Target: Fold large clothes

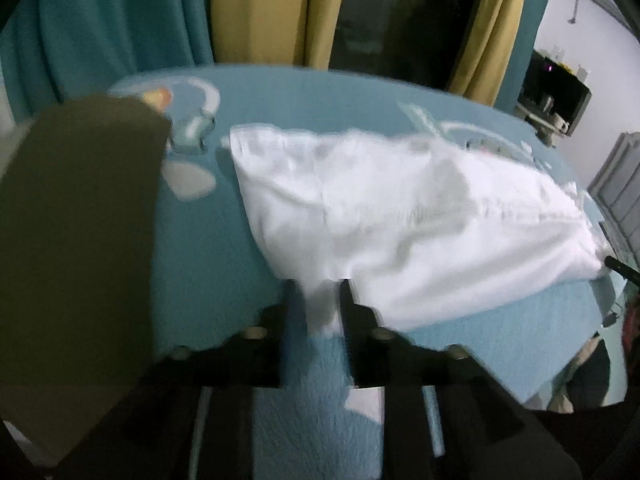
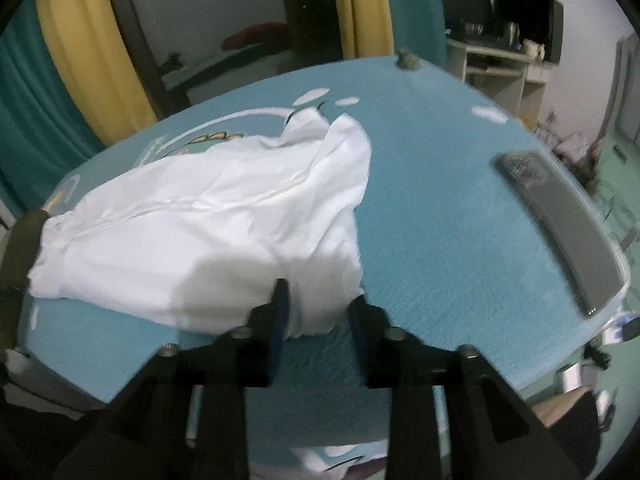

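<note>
You're working in a home, most likely a bedroom. The work surface is a bed (image 2: pixel 440 208) covered in a teal printed blanket, with teal curtains (image 1: pixel 100 20) and yellow curtains (image 1: pixel 256 8) hanging in front of a dark window (image 1: pixel 368 12) behind it. Off to the side you can see a white shelf unit (image 2: pixel 500 68) cluttered with small household items beneath a dark screen (image 2: pixel 524 12).

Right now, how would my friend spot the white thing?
Find the big teal blanket with pale cartoon shapes. In its middle lies the white garment, loosely folded and wrinkly. It is the only plain white cloth there; the dark olive cloth is beside it.
</note>
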